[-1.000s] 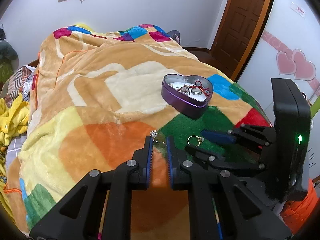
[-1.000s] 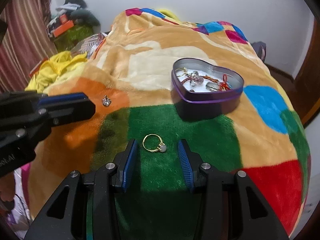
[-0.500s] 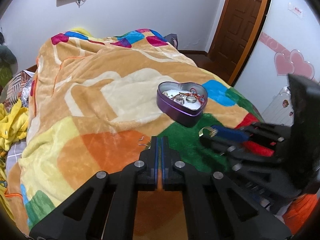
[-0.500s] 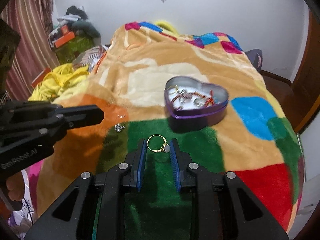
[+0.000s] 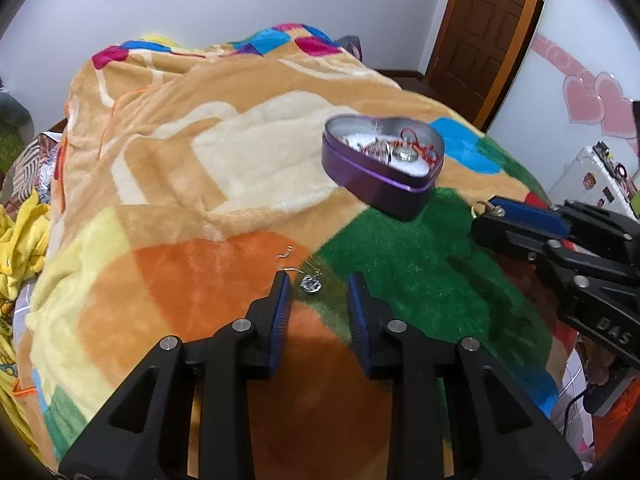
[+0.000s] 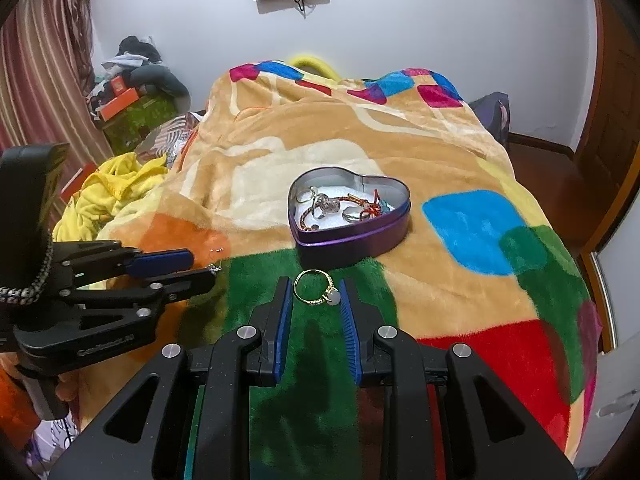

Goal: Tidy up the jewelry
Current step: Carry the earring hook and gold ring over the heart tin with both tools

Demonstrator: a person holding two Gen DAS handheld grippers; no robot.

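A purple heart-shaped tin [image 5: 382, 162] [image 6: 352, 216] holding several jewelry pieces sits on the patchwork blanket. My left gripper [image 5: 319, 285] is open, and a silver earring [image 5: 311, 282] with wire hooks lies on the blanket between its fingertips. My right gripper [image 6: 315, 293] is closed on a gold ring [image 6: 318, 291] with a pale stone, held above the green patch just in front of the tin. The ring also shows at the right gripper's tip in the left wrist view [image 5: 486, 210].
The blanket [image 5: 224, 160] covers a bed. Yellow clothes [image 6: 108, 188] lie at the left edge. A wooden door [image 5: 480, 36] stands at the far right. Clutter and boxes [image 6: 128, 96] sit by the striped curtain.
My left gripper closed half a second ago and is now open around the earring. My right gripper closed on the gold ring and lifted it toward the tin.
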